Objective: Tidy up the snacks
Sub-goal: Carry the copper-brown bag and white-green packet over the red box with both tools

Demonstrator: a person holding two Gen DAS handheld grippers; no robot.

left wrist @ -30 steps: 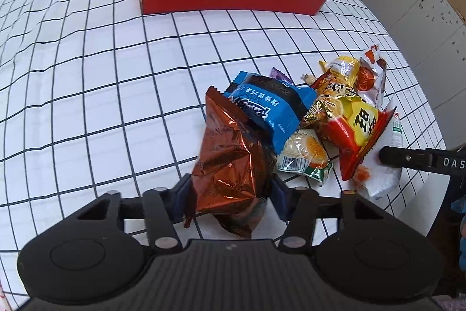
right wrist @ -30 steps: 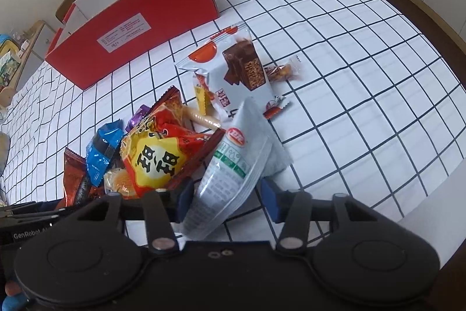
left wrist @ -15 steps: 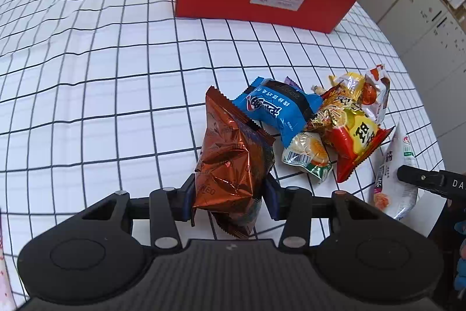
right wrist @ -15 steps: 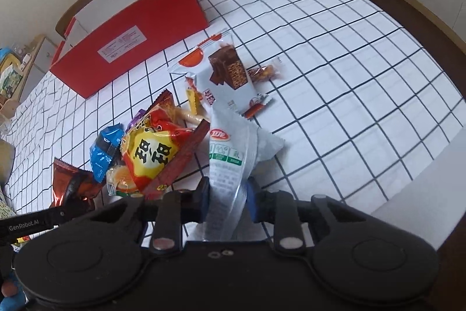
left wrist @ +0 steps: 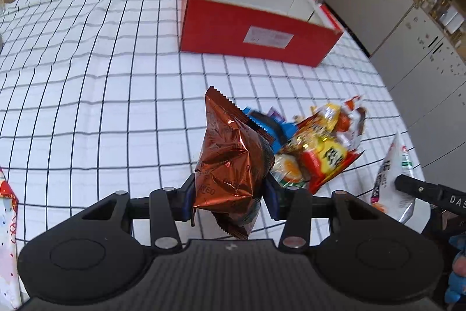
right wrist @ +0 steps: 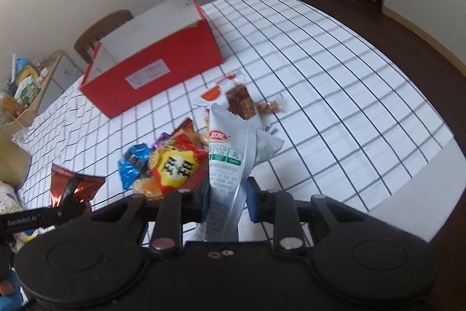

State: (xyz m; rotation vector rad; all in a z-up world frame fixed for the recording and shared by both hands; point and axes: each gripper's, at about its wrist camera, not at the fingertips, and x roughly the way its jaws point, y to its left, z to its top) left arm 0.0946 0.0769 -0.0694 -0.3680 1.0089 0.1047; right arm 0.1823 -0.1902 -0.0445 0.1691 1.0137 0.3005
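Fingers of the left gripper (left wrist: 229,198) pinch a copper foil snack bag (left wrist: 233,162); the right gripper (right wrist: 227,204) clamps a grey snack pouch (right wrist: 228,165). Both hang above the surface. At twelve o'clock, the red box (left wrist: 256,32) looks empty; most snacks remain piled.

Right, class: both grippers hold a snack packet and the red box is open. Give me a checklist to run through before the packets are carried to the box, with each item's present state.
1. Left gripper shut on the copper foil packet: ok.
2. Right gripper shut on the white packet: ok.
3. Both packets lifted off the checked tablecloth: ok.
4. Red box open at the top: ok.
5. Room inside the box: cannot tell; only part of its white inner walls shows.
6. Snack pile left on the cloth, apart from the box: ok.
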